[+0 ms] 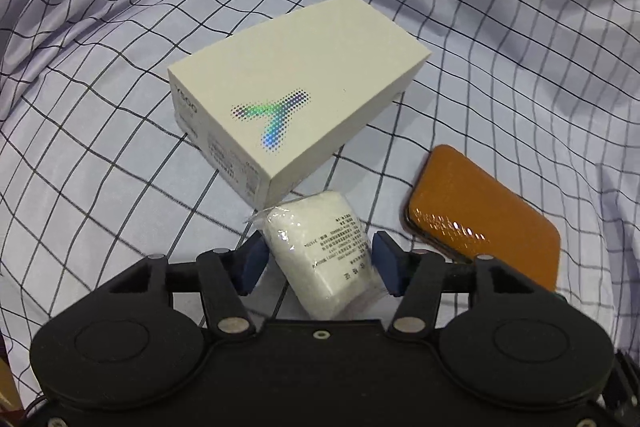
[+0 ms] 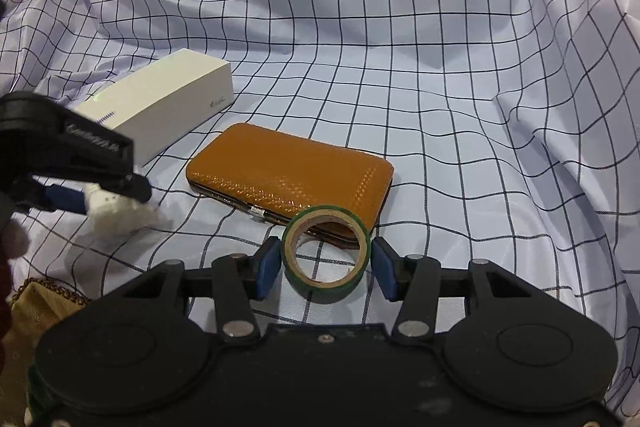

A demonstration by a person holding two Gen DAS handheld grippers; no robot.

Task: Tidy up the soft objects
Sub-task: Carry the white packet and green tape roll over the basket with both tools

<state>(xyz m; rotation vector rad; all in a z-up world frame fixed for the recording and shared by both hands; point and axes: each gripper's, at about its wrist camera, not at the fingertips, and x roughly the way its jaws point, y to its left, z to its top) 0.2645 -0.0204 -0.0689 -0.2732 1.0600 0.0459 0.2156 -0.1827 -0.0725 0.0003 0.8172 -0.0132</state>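
Observation:
A white soft packet in clear wrap (image 1: 328,251) lies between the blue pads of my left gripper (image 1: 320,263), which is closed on it just above the checked cloth (image 1: 120,167). In the right wrist view the left gripper (image 2: 80,187) holds the packet (image 2: 120,211) at the left. A green tape roll (image 2: 326,255) sits between the pads of my right gripper (image 2: 326,267), touching the left pad, with a small gap at the right pad. An orange case (image 2: 288,179) lies just beyond the tape; it also shows in the left wrist view (image 1: 480,219).
A white box with a shiny Y logo (image 1: 288,95) lies beyond the packet; it also shows in the right wrist view (image 2: 160,107). The cloth (image 2: 440,67) rises in folds behind and at both sides. A tan fabric item (image 2: 36,303) lies at the lower left.

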